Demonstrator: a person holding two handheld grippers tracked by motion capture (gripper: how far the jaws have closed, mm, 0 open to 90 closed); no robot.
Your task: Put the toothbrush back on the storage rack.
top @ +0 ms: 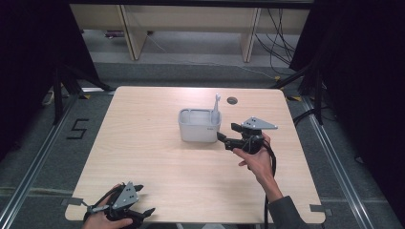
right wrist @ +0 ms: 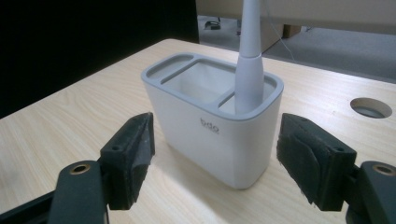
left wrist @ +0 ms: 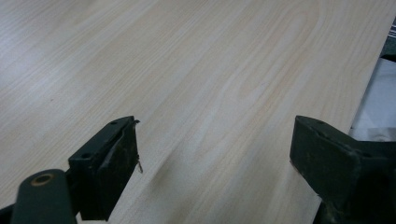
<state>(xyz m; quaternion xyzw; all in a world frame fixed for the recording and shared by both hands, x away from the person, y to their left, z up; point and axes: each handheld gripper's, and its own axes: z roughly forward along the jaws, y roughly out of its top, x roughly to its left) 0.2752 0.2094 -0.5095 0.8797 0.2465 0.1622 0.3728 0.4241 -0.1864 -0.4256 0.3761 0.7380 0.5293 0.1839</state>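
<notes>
A white holder with a grey rim [top: 199, 126] stands upright in the middle of the wooden table [top: 143, 157]. A grey-white toothbrush [top: 216, 109] stands upright in its right-hand compartment; close up the holder [right wrist: 210, 130] has several compartments and the toothbrush handle [right wrist: 249, 65] rises from the nearest one. My right gripper [top: 228, 134] is just right of the holder, pointing at its end, open and apart from it [right wrist: 215, 158]. My left gripper [top: 143, 200] rests at the table's front left edge, open over bare wood [left wrist: 215, 158].
A round cable hole [top: 232, 100] is in the table behind the holder. Wooden furniture legs and cables stand on the floor beyond the far edge. Dark curtains hang on both sides. A floor marking "5" [top: 78, 129] lies left of the table.
</notes>
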